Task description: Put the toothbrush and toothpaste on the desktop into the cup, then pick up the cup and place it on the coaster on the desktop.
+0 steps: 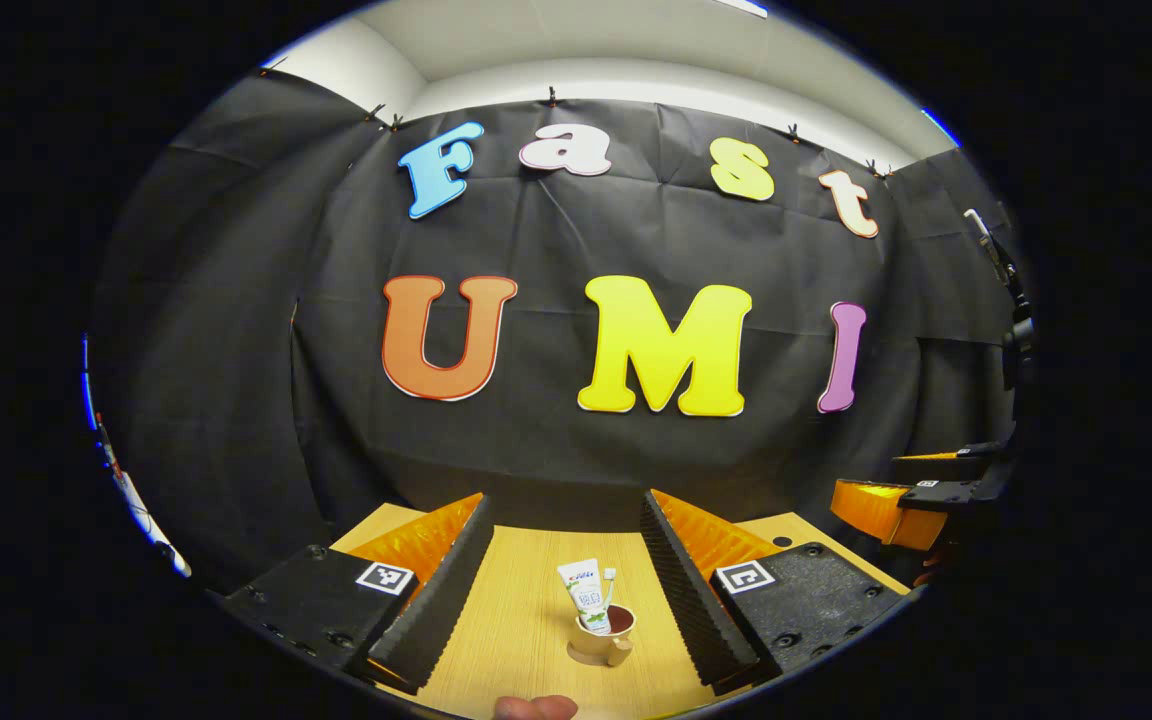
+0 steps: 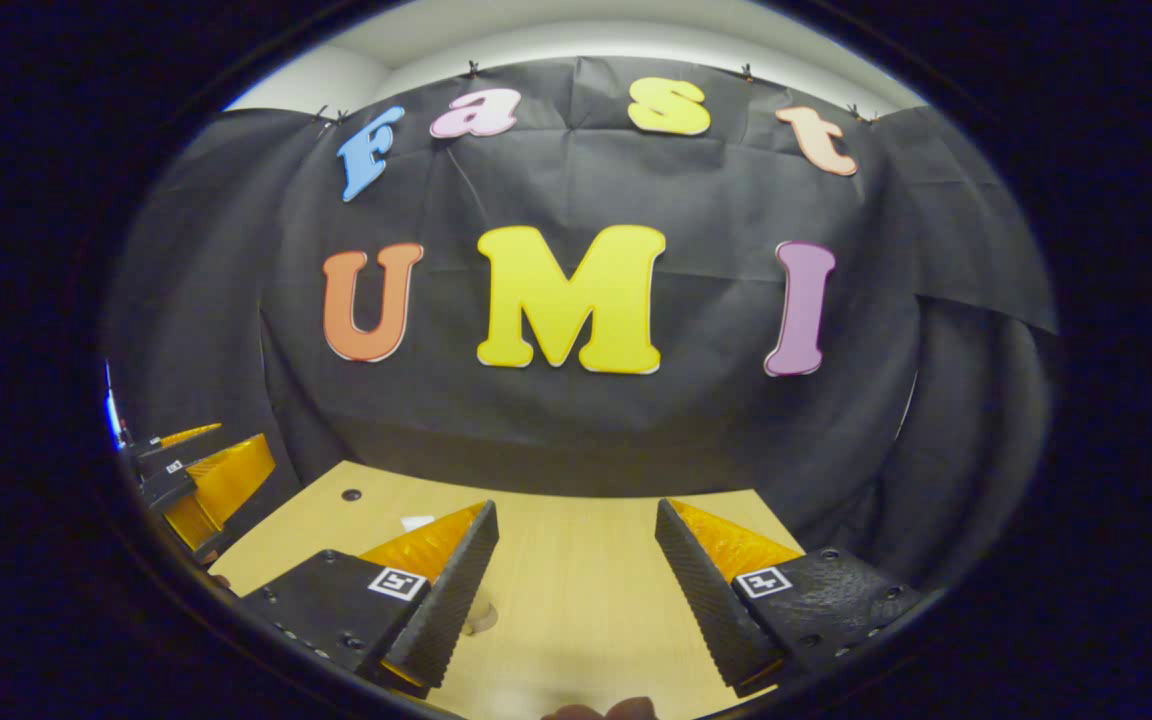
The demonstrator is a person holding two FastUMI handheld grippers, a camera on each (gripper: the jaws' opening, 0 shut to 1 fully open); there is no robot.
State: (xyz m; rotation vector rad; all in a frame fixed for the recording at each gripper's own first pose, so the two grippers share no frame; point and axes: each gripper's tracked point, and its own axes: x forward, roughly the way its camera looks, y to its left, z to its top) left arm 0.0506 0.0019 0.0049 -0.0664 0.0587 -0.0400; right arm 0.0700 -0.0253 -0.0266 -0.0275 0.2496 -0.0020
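Cup (image 1: 604, 638) stands on the wooden desktop (image 1: 506, 620), between the spread fingers of the left gripper (image 1: 566, 585), untouched, with the toothpaste (image 1: 586, 592) and toothbrush (image 1: 609, 585) upright inside it; the right gripper (image 2: 576, 590) hovers open over bare desktop

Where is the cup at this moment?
In the left gripper view the cup stands on the wooden desktop, low and central, between the open left gripper fingers.
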